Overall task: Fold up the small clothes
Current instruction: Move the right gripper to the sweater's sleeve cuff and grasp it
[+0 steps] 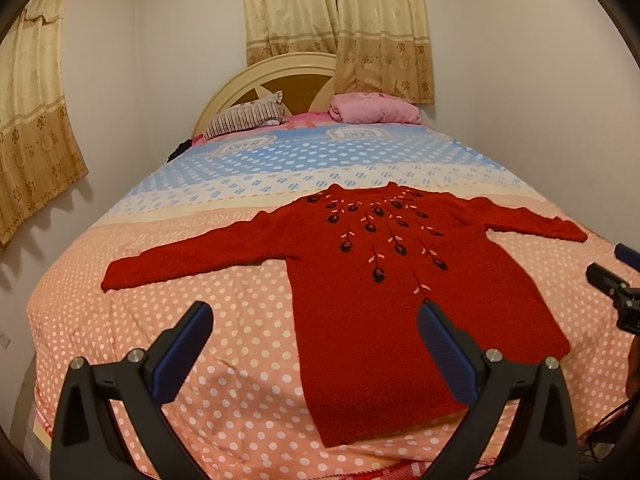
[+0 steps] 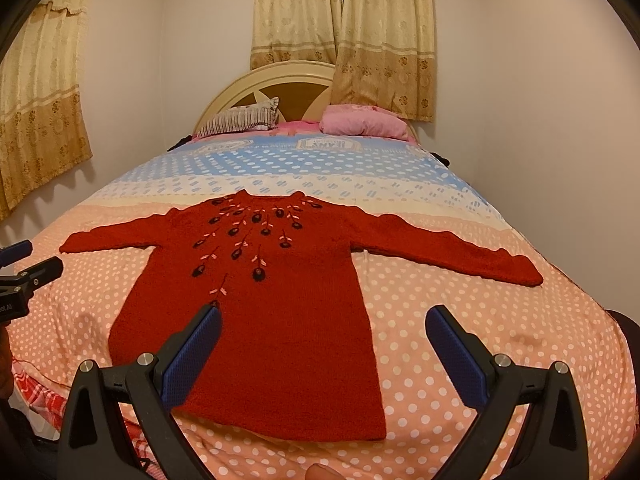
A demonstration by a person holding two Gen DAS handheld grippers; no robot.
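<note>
A small red knitted sweater [image 1: 372, 280] with dark embroidered flowers lies flat and face up on the bed, both sleeves spread sideways, hem toward me. In the right wrist view the same sweater [image 2: 260, 300] fills the middle. My left gripper [image 1: 316, 320] hovers open above the hem's left part, blue pads wide apart, nothing between them. My right gripper [image 2: 324, 324] is open too, above the hem's right part. The right gripper [image 1: 616, 280] shows at the right edge of the left wrist view, and the left gripper [image 2: 24, 268] at the left edge of the right wrist view.
The bed [image 1: 200, 340] wears a polka-dot cover, pink near me and blue farther off. A striped pillow [image 1: 248, 118] and a pink pillow [image 1: 376, 110] lean by the headboard [image 1: 276, 76]. Curtains [image 1: 340, 24] hang behind. Walls close both sides.
</note>
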